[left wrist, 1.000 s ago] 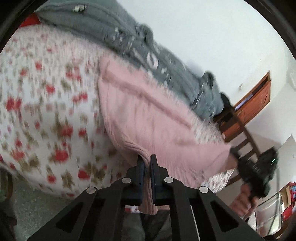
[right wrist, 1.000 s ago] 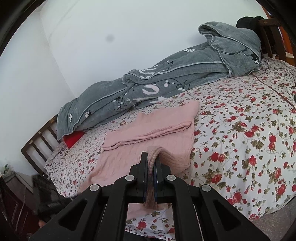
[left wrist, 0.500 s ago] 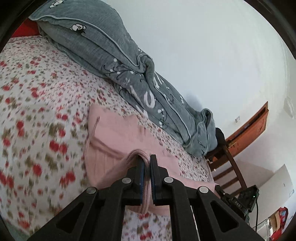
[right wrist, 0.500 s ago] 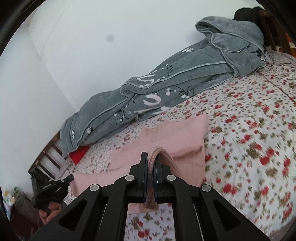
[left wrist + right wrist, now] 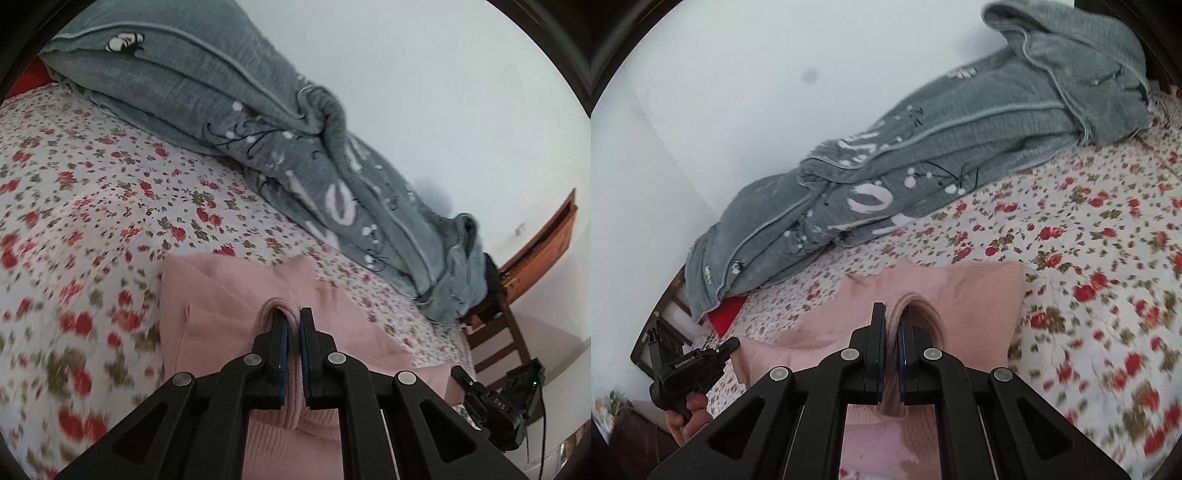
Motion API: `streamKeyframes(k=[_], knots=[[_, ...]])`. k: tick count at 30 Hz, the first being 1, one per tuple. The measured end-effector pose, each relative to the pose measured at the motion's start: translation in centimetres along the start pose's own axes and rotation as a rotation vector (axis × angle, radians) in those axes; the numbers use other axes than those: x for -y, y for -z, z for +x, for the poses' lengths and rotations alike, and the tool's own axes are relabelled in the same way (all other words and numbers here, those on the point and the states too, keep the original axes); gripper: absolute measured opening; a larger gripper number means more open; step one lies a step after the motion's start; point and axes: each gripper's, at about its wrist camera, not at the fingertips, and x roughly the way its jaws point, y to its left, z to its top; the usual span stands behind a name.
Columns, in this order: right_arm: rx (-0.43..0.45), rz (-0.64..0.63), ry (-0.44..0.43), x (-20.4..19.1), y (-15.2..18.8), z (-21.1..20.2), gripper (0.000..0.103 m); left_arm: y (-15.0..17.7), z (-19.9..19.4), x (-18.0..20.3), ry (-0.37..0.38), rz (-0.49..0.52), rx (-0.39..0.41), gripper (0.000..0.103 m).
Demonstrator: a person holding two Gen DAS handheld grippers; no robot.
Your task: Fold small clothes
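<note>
A pink knitted garment (image 5: 218, 295) (image 5: 979, 291) lies on the flowered bedsheet (image 5: 92, 177) (image 5: 1089, 221), its near hem lifted off the bed. My left gripper (image 5: 292, 321) is shut on a bunched fold of that hem, which sticks out between its fingers. My right gripper (image 5: 892, 317) is shut on the hem at the other side, and ribbed cloth loops over its fingertips. Each view shows the other gripper low at the edge: the right one (image 5: 495, 402) and the left one (image 5: 687, 369), held by a hand (image 5: 689, 413).
A rolled grey blanket (image 5: 277, 140) (image 5: 923, 155) with white print runs along the white wall at the far side of the bed. A red item (image 5: 726, 310) peeks from under its end. A wooden chair (image 5: 495, 325) and a wooden cabinet (image 5: 543, 251) stand beyond the bed's corner.
Both grippers, still shut on the pink hem, have carried it forward over the garment toward the grey blanket. The garment now shows much shorter ahead of the fingers.
</note>
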Motion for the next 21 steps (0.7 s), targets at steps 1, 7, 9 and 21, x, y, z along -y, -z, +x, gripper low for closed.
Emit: streamKeyframes(k=[1, 7, 9, 21], knots=[[-0.009, 0.006, 0.005, 0.4, -0.3, 0.9, 0.006, -0.4, 1.0, -0.3, -0.007, -0.005, -0.006, 0.007], [-0.054, 0.048, 0.036, 2.9, -2.0, 6.5, 0.013, -2.2, 6.3, -2.9, 0.002, -0.101, -0.074, 0.007], [-0.059, 0.065, 0.032, 3.7, -2.5, 7.7, 0.02, -2.7, 7.2, -3.3, 0.006, -0.124, -0.101, 0.011], [-0.038, -0.077, 0.091, 4.3, -3.2, 6.7, 0.048, -3.4, 6.3, -1.4, -0.009, 0.008, -0.062, 0.062]])
